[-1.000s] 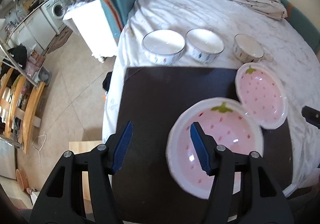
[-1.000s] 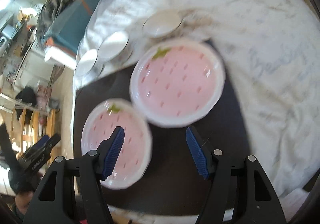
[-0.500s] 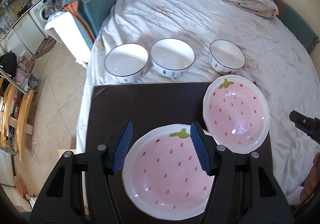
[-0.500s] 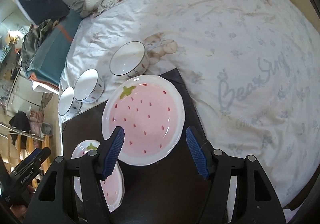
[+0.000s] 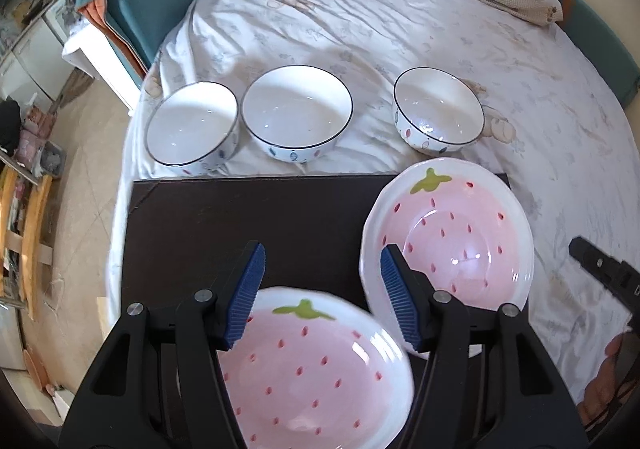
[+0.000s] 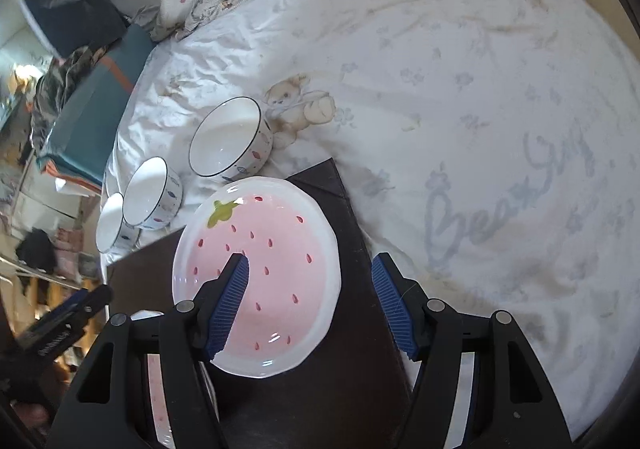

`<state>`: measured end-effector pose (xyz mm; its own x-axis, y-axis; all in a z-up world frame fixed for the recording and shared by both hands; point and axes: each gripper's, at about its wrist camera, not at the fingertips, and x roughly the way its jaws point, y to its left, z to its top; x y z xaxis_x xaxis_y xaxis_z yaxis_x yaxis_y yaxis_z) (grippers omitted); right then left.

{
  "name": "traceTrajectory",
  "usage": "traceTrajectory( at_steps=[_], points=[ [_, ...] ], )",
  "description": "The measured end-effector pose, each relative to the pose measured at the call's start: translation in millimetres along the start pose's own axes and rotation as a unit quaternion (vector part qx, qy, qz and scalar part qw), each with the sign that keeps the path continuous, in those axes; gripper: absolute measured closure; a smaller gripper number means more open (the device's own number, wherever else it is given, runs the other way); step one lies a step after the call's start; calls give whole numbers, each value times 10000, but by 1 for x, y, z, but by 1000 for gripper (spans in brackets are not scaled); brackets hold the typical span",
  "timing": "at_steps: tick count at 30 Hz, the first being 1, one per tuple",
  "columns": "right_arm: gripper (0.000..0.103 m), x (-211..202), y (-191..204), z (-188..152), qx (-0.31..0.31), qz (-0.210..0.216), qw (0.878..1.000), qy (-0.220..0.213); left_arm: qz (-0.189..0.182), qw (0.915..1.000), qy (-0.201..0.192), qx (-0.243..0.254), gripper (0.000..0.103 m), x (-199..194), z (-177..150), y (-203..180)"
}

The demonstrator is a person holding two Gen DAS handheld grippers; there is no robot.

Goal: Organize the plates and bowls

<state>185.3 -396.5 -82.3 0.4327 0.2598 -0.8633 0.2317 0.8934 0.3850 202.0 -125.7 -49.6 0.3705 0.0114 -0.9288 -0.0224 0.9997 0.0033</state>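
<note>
Script "Bear" faintly printed on bedsheet [image 6: 460, 97], my left gripper [image 5: 322, 291] and right gripper [image 6: 310, 303] both released over strawberry plates [image 5: 452, 241] at black board's [image 5: 240, 217] near edge.

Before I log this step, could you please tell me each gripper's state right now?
Left gripper: open, holding nothing, above a pink plate.
Right gripper: open, holding nothing.

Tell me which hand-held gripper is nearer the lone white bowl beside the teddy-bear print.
Right. The right hand-held gripper hovers over the adjacent strawberry plate; the left is farther from the bowl.
</note>
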Motion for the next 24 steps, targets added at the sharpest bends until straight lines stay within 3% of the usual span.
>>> traceTrajectory(
  at_steps=[6, 7, 8, 11, 18, 24],
  points=[
    [37, 23, -27, 7, 904, 471, 9936, 489, -306, 9984, 473, -70, 46, 40, 14, -11],
    [43, 28, -30, 6, 1083, 621, 9904, 599, -369, 9976, 578, -52, 46, 51, 18, -15],
    [57, 35, -32, 6, 1182, 789, 9870, 745, -417, 9969, 672, -22, 47, 59, 20, -18],
    [70, 50, -31, 3, 1279, 833, 9836, 956, -519, 9936, 994, 116, 62, 85, 27, -27],
    [71, 69, -28, -2, 1176, 666, 9839, 1170, -581, 9892, 1345, 54, 66, 117, 33, -34],
    [71, 85, -25, -8, 1072, 606, 9814, 1475, -728, 9885, 1318, 163, 69, 122, 30, -40]
  ],
)
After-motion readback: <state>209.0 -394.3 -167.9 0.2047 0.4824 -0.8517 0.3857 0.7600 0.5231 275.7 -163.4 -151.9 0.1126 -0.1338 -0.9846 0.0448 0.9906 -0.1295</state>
